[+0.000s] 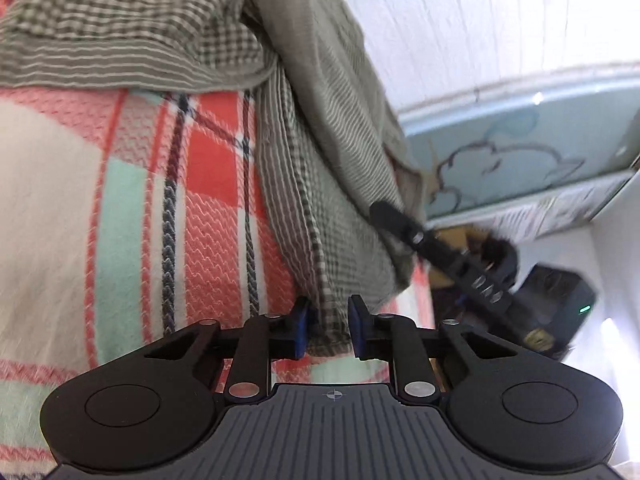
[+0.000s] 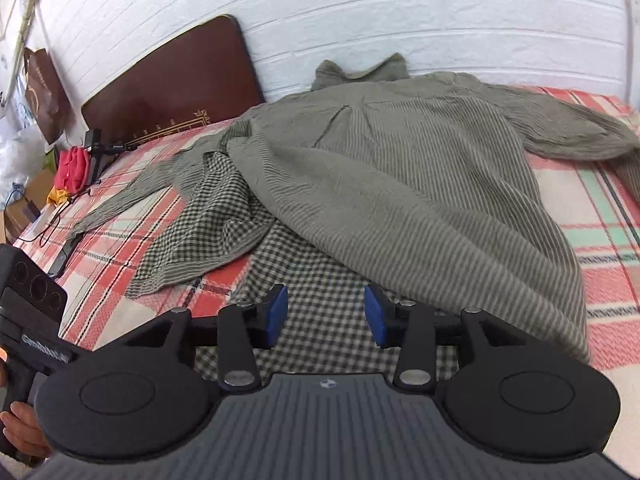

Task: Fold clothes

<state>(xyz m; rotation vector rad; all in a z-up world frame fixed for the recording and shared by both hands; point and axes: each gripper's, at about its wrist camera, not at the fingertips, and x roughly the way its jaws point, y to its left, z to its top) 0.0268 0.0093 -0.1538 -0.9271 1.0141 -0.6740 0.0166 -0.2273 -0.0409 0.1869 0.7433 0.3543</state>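
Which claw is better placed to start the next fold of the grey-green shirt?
Left, probably. The left claw already has the shirt hem between its pads, though not visibly clamped. The right claw hangs open above the checked lining.

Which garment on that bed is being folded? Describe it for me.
On the pink plaid blanket by the white brick wall lies one grey-green shirt. Finely striped outside, checked inside, collar toward the wall; nearby red cloth is plain.
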